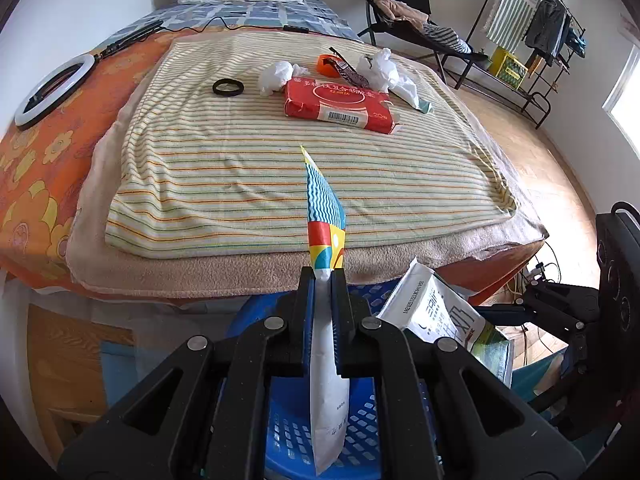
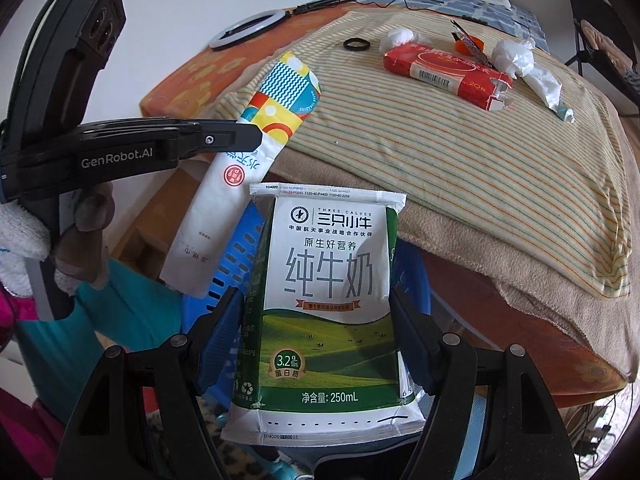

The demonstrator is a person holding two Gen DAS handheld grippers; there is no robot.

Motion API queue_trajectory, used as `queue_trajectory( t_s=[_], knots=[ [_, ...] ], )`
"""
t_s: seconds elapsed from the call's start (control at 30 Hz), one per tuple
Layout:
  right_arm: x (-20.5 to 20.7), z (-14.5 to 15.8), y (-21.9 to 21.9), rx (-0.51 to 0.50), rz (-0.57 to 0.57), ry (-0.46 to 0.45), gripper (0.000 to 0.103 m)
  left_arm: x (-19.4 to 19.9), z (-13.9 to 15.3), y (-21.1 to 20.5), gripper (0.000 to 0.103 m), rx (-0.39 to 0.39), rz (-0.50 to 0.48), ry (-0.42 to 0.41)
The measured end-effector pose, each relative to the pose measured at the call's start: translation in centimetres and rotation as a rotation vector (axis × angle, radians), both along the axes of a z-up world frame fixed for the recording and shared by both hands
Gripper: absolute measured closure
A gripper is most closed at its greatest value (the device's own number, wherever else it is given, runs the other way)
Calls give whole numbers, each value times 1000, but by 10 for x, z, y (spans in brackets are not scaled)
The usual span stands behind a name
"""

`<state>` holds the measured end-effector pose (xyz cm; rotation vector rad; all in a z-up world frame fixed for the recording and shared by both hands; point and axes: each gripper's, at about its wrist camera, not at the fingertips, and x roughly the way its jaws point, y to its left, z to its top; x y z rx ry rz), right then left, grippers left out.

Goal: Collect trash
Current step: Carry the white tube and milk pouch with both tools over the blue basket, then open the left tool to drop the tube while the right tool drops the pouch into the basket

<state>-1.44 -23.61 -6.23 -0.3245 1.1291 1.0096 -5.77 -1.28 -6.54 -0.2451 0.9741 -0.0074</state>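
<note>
**Both claws loaded over the blue basket**

Clamped in the right claw, a green-and-white milk carton stands upright above the blue basket. Left claw pinches a long colourful wrapper edge-on, over the same basket at the bed's foot. On the striped blanket lie a red box, crumpled tissues and a black ring.

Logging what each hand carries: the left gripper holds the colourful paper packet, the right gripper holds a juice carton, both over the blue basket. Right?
One slip: the right gripper holds a milk pouch, not a juice carton; the right wrist view shows its green and white front marked 250mL. The left gripper does grip the colourful paper packet, and both are over the blue basket.
</note>
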Motion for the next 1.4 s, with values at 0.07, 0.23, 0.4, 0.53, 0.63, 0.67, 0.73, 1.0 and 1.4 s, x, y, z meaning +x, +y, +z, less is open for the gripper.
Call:
queue_trajectory(
  t_s=[0.07,0.23,0.4,0.53,0.63,0.67,0.73,1.0,1.4],
  knots=[
    [-6,-6,2,-21,16,-6,30,-2,-3,-1,97,3,-5,5],
    [-13,-17,5,-43,31,4,30,-4,-11,-2,97,10,-3,26],
    [-15,-25,8,-78,35,-4,29,-3,-17,-3,96,14,-3,52],
    [-14,-27,9,-105,30,-15,29,-3,-18,-4,72,24,-2,55],
    [-12,-29,10,-118,24,-21,29,-3,-16,-4,63,28,4,48],
    [-11,-29,10,-120,22,-21,29,-3,-15,-3,63,28,5,47],
    [-11,-28,8,-123,17,-21,29,-2,-15,-2,63,27,8,47],
    [-6,-29,10,-126,-14,-27,28,0,-14,-1,54,38,14,43],
    [0,-28,13,-160,-49,-55,27,3,-8,-1,46,58,23,24]
  ],
)
